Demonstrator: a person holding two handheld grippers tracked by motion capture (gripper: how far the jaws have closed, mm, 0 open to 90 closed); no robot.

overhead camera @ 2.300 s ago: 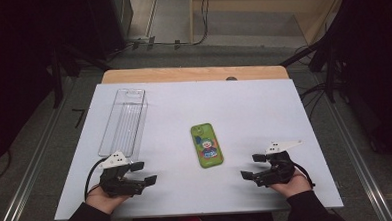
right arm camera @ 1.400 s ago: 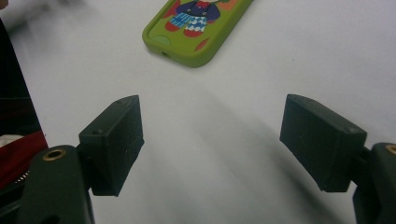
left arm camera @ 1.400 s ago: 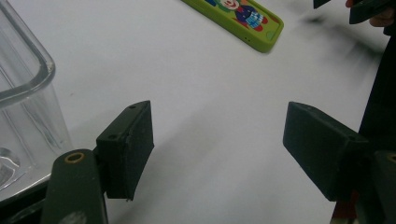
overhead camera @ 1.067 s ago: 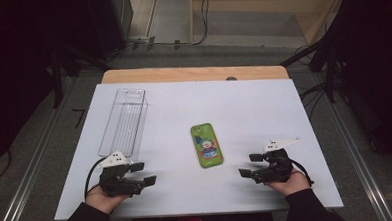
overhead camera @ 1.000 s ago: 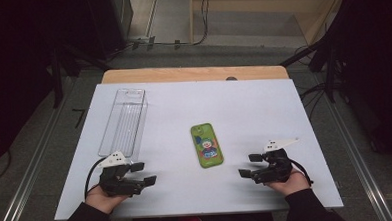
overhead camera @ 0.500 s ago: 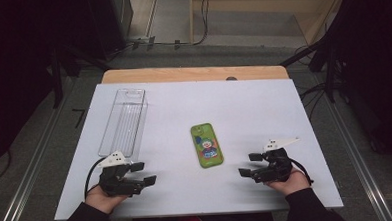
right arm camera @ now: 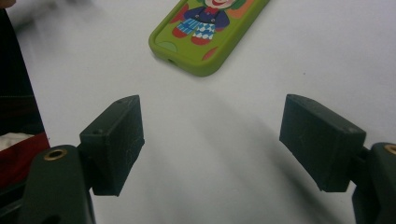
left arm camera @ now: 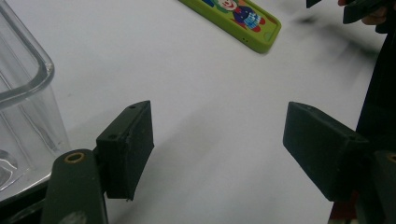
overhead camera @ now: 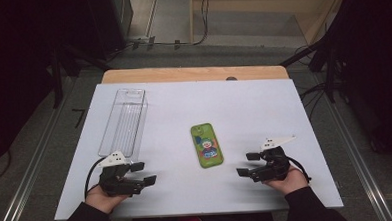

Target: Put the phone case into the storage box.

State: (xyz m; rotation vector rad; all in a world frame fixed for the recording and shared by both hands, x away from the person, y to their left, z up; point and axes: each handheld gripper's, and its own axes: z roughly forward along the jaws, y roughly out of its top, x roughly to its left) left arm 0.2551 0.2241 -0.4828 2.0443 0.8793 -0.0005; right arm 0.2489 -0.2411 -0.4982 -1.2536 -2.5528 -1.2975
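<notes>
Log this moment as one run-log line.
left tool: open, empty | right tool: open, empty | green phone case: flat between them, untouched | clear box: beyond left tool

Lab: white table (overhead camera: 263, 102) (cables (overhead camera: 200, 25), rails on floor).

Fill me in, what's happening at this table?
A person holds a claw in each hand near the table's front edge. The left claw and right claw are both open and hold nothing. A green phone case lies flat between them, untouched. A clear plastic box sits beyond the left claw.
</notes>
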